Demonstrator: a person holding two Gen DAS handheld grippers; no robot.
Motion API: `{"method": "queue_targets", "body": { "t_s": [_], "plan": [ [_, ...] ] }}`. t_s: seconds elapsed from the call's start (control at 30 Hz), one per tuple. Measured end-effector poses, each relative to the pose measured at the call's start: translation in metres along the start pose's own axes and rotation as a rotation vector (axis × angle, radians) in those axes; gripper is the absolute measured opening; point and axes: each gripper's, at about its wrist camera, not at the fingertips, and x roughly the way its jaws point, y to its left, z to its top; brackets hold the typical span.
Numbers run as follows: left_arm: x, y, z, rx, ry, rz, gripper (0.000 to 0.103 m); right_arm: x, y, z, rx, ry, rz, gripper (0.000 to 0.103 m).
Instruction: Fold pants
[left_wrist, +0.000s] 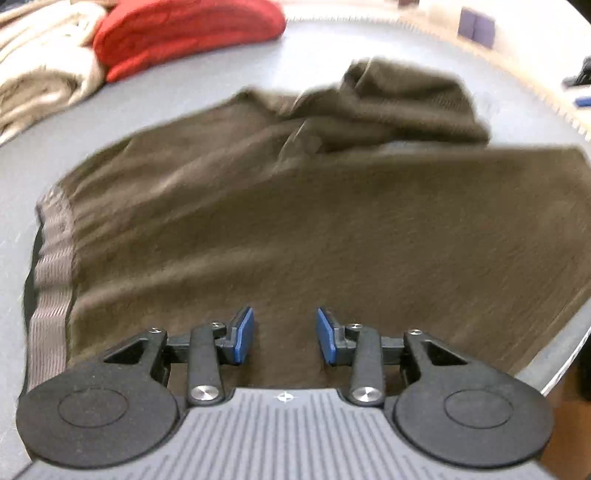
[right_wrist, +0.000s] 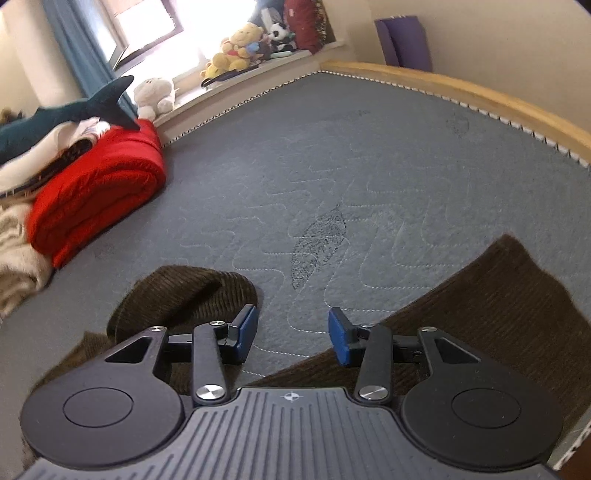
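Observation:
Brown pants (left_wrist: 295, 221) lie spread on the grey mattress (left_wrist: 229, 74). Their ribbed waistband (left_wrist: 51, 266) is at the left, one leg runs off to the right, and the other leg is bunched up at the far side (left_wrist: 399, 99). My left gripper (left_wrist: 285, 336) is open and empty, just above the fabric near its front edge. In the right wrist view my right gripper (right_wrist: 291, 336) is open and empty above bare mattress (right_wrist: 332, 166), between the bunched leg (right_wrist: 184, 295) on its left and the flat leg (right_wrist: 498, 302) on its right.
A folded red blanket (right_wrist: 99, 192) and beige bedding (left_wrist: 40, 70) lie at the far left of the mattress. A plush shark (right_wrist: 74, 110) rests on them. Stuffed toys (right_wrist: 240, 44) sit on the window ledge. A wooden bed rail (right_wrist: 461, 88) bounds the far right.

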Motion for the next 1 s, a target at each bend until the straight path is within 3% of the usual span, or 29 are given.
{"method": "queue_targets", "body": {
  "t_s": [0.1,0.33,0.43,0.53,0.67,0.83,1.0],
  "plan": [
    [-0.001,-0.019,0.025,-0.010,-0.088,-0.022,0.041,0.010,-0.003,0.003,0.038,0.000,0.026,0.025],
    [0.051,-0.062,0.075,-0.016,-0.192,-0.060,0.041,0.034,0.011,0.003,0.050,0.009,0.088,0.022],
    [0.084,-0.068,0.059,-0.003,-0.170,-0.048,0.042,0.046,0.018,0.002,0.029,0.016,0.115,0.022],
    [0.080,-0.067,0.022,-0.018,-0.289,-0.032,0.047,0.062,0.024,0.005,0.001,0.035,0.123,0.024],
    [0.084,-0.060,0.024,-0.056,-0.275,-0.044,0.052,0.089,0.034,0.019,-0.093,0.019,0.134,0.025],
    [0.089,-0.070,0.025,-0.015,-0.283,-0.002,0.054,0.139,0.032,0.042,-0.067,0.008,0.140,0.026],
    [0.091,-0.070,0.025,-0.013,-0.282,0.004,0.057,0.195,0.042,0.045,-0.087,0.093,0.216,0.038]
  ]
}}
